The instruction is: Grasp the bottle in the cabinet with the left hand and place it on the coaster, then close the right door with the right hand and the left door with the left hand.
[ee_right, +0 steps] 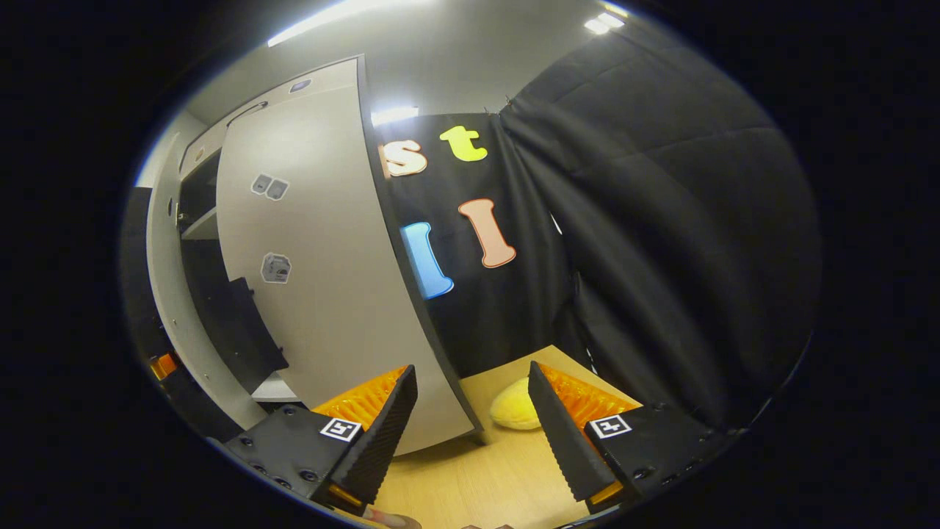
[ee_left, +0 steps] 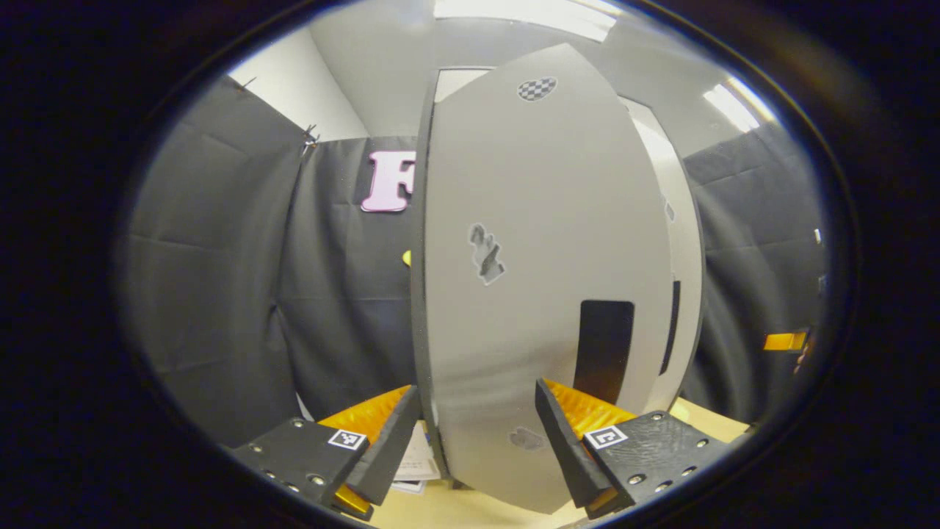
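Observation:
A grey cabinet door (ee_left: 529, 220) stands close in front of my left gripper (ee_left: 477, 389), whose open fingers sit either side of the door's lower part, nothing pressed between them. A dark handle cut-out (ee_left: 604, 345) is low on that door. Behind it on the right is a paler panel (ee_left: 683, 242) with a narrow slot. In the right gripper view, the right door (ee_right: 323, 257) stands swung outward, its dark edge running down toward my open right gripper (ee_right: 470, 371). The cabinet's dark inside (ee_right: 209, 294) with a shelf lies left of that door.
A yellow rounded object (ee_right: 514, 408) lies on the wooden table (ee_right: 477, 470) between the right gripper's fingers, farther off. A white sheet (ee_left: 420, 459) lies on the table by the door's foot. Black cloth walls close in on both sides. An orange part (ee_left: 782, 340) shows at the far right.

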`<state>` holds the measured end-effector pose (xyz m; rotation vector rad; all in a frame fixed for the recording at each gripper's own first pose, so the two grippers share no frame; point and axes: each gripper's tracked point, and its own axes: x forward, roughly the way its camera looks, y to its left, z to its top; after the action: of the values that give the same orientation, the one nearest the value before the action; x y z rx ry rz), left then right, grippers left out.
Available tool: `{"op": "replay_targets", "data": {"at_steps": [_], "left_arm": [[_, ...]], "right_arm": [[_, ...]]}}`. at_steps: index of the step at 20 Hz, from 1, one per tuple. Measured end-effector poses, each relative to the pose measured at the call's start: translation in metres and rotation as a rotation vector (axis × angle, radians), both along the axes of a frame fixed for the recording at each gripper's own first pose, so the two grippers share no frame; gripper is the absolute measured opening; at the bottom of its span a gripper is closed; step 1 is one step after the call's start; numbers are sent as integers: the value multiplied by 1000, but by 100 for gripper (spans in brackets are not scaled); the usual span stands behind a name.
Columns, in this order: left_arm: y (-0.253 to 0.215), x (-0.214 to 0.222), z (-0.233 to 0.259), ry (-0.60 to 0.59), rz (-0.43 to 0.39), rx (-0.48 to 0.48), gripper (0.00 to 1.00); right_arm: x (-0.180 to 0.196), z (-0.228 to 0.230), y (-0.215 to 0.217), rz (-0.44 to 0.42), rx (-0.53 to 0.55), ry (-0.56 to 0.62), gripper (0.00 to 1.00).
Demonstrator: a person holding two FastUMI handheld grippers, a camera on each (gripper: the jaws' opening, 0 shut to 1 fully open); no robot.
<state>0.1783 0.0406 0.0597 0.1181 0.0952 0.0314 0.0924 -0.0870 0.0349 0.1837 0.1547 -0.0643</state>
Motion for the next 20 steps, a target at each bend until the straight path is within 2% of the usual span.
{"op": "replay_targets", "data": {"at_steps": [7,10,11,14,15,20], "left_arm": [[2,-20,19,-49,14,-55,97],[6,-41,27,-88,25,-75,97],[7,-46,30,-107,24,-86,92],[8,-65,46,-162,20,-85,92],[8,-71,51,-175,20,-77,87],[21,-101,58,-199,78,-35,97]], "right_arm": [[-6,-5,-24,-39,8,20,97],[-3,-5,-11,-1,13,30,97],[0,-3,-8,9,-2,27,97],[8,1,3,24,-64,32,97],[10,5,9,38,-69,27,97],[19,31,33,75,-69,-56,97]]}}
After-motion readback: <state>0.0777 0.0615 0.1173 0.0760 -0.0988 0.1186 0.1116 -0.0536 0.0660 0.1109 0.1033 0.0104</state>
